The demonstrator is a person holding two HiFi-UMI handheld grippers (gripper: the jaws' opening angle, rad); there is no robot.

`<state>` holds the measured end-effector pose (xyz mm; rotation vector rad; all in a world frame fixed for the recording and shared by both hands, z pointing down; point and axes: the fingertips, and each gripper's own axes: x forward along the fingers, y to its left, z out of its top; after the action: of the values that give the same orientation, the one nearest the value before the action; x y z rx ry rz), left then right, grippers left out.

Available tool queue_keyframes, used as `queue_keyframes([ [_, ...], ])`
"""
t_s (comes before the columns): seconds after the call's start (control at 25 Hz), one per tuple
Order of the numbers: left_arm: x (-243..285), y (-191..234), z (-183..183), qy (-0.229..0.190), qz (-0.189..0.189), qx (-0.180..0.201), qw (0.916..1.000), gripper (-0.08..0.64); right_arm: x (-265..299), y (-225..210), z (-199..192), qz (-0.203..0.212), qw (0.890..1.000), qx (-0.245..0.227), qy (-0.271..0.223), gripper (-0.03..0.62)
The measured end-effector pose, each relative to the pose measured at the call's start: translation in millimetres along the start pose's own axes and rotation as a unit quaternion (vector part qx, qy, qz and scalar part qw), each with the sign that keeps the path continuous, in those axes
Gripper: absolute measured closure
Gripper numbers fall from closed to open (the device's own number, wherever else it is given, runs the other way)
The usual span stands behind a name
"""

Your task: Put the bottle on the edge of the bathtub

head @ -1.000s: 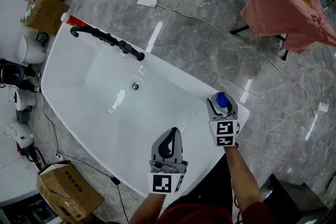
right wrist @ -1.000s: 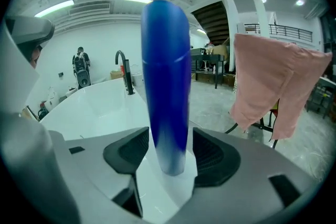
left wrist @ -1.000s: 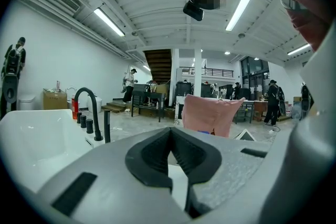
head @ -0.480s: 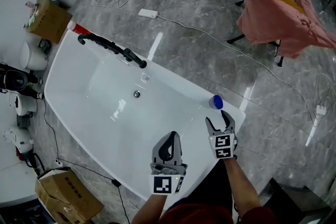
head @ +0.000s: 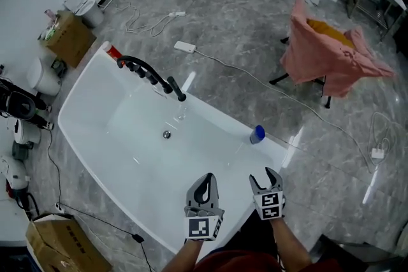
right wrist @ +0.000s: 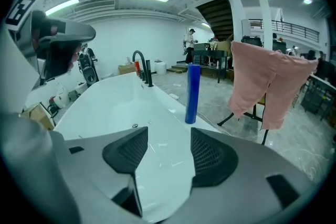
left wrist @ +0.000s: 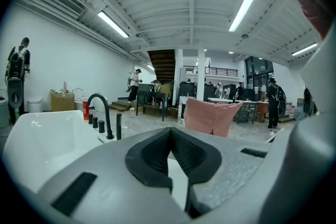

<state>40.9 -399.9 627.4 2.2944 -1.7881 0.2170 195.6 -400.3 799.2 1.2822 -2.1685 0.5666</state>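
The blue bottle (head: 257, 134) stands upright on the right rim of the white bathtub (head: 127, 130); the right gripper view shows the bottle (right wrist: 192, 93) alone on that rim, well ahead of the jaws. My right gripper (head: 266, 177) (right wrist: 168, 147) is open and drawn back from the bottle. Its jaws have just eased in slightly after spreading, and nothing is between them. Over the tub's near edge, my left gripper (head: 205, 178) (left wrist: 170, 136) is shut and empty.
A black faucet (head: 153, 76) with handles lines the tub's far rim, a red-capped item (head: 109, 49) at its left end. A pink cloth (head: 325, 54) hangs over a chair at right. Cables and a power strip (head: 185, 46) cross the floor. Cardboard boxes (head: 67, 38) stand at left.
The right gripper let go of the bottle and pulled back toward me, leaving it upright on the rim. The left gripper drew back too and stayed shut.
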Motion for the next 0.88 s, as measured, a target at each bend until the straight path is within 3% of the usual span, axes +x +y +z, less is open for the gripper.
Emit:
queue_keyframes([
  [0.28, -62.6, 7.1, 15.5, -0.007, 0.004, -0.009, 0.9999, 0.555, -78.3, 39.0, 29.7, 0.000, 0.999, -0.020, -0.046, 0.347],
  [0.44, -102.8, 19.5, 27.8, -0.014, 0.012, 0.005, 0.9998, 0.555, -120.3, 65.7, 50.6, 0.000, 0.996, -0.040, -0.080, 0.347],
  [0.88, -206.3, 38.0, 76.3, -0.079, 0.043, 0.016, 0.9958, 0.555, -228.5, 109.1, 105.6, -0.027, 0.978, -0.076, -0.192, 0.350],
])
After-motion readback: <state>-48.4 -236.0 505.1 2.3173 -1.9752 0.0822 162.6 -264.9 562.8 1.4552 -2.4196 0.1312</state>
